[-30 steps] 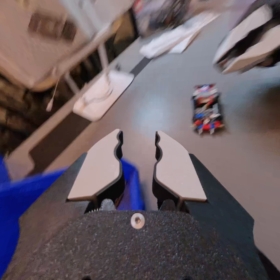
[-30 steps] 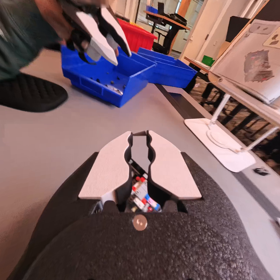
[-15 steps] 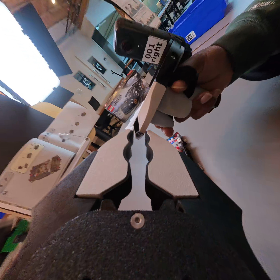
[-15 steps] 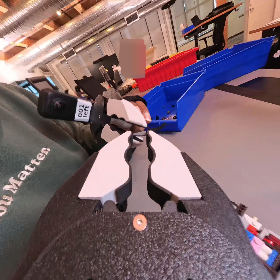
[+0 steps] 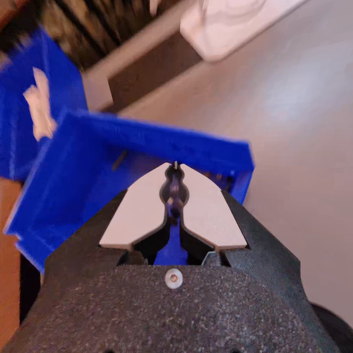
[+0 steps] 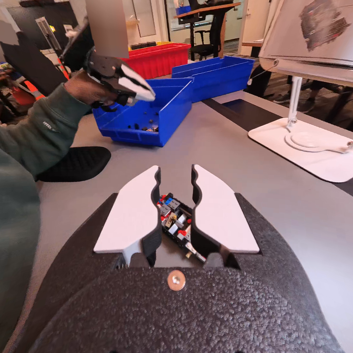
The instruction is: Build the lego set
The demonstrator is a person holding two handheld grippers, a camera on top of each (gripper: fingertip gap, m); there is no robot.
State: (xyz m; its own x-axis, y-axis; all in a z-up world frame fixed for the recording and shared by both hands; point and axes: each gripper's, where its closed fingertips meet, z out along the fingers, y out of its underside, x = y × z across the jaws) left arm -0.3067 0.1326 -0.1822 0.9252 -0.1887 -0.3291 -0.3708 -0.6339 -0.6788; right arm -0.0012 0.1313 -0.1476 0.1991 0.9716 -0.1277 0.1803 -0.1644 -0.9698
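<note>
While the right gripper [image 6: 175,172] hangs low over the grey table [image 6: 229,172], its jaws stand apart with nothing between the pads; the lego car [image 6: 174,217], a partly built model of black, grey, red and blue bricks, lies on the table below the gap, and whether the fingers touch it cannot be told. Beyond the car, toward the far side of the table, sits a blue bin [image 6: 168,122] with a scatter of small dark pieces on its floor. The left gripper [image 6: 145,91], held in a hand [image 6: 89,89] in a green sleeve, hovers above the bin's near left corner. In the left wrist view, which is blurred, the left gripper [image 5: 175,165] points down into the bin [image 5: 133,137]; its jaws are nearly together at the tips, with a tiny pale sliver [image 5: 175,164] showing there, too small to identify. To the right of the car stands a white stand base [image 6: 305,152].
</note>
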